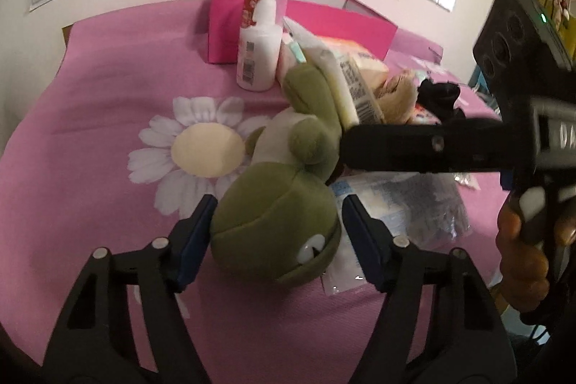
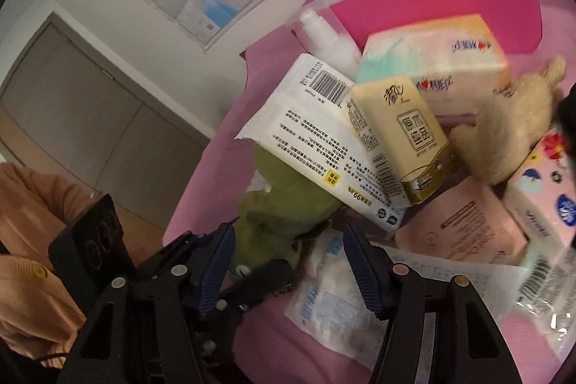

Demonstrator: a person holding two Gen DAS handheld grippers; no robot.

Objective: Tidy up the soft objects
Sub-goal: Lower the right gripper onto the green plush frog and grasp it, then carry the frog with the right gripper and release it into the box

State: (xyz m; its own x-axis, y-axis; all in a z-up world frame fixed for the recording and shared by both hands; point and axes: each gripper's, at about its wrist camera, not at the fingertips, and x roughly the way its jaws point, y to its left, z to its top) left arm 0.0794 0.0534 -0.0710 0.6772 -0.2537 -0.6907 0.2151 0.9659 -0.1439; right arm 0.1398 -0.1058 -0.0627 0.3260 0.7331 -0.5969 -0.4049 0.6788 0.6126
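Note:
A green plush frog (image 1: pixel 277 229) lies on the pink bedspread (image 1: pixel 90 132), head toward me. My left gripper (image 1: pixel 277 204) straddles the head: its left pad touches the plush, while the right pad stands a sliver clear, so it is open. My right gripper (image 1: pixel 345 143) comes in from the right and meets the frog's body. In the right wrist view the right gripper (image 2: pixel 288 227) has the creased green plush (image 2: pixel 284 204) filling the space between its pads, shut on it. The left gripper's finger (image 2: pixel 259 276) shows just below.
Piled behind the frog are a beige plush (image 2: pixel 511 132), several tissue and wipe packs (image 2: pixel 399 139), a white pump bottle (image 1: pixel 259 53) and a clear packet (image 1: pixel 414 211). An open pink box (image 1: pixel 324 20) stands at the wall. A hand (image 1: pixel 522 247) holds the right gripper.

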